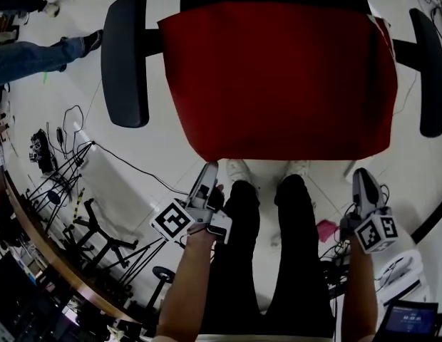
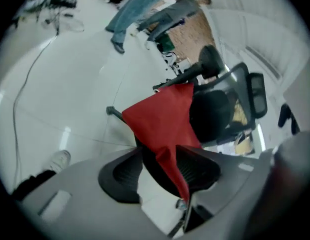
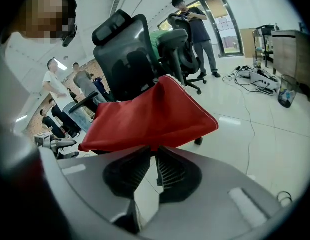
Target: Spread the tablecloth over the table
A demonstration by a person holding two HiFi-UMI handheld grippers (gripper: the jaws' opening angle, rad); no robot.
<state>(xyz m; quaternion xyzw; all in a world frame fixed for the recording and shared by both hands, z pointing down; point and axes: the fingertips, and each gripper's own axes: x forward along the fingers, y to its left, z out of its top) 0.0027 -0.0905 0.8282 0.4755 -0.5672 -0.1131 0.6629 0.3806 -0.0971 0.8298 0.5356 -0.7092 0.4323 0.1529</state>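
The red tablecloth [image 1: 278, 77] lies draped over the office chair [image 1: 125, 63] seat, its near-left corner loose between the left hand-held gripper [image 1: 209, 168]'s parted jaws, the right hand-held gripper [image 1: 362, 175] barely apart and empty, so probably only smoothing remains.

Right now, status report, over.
Left tool open, red cloth fold between jaws. Right tool barely apart at cloth edge. Cloth draped over office chair; cables on floor.
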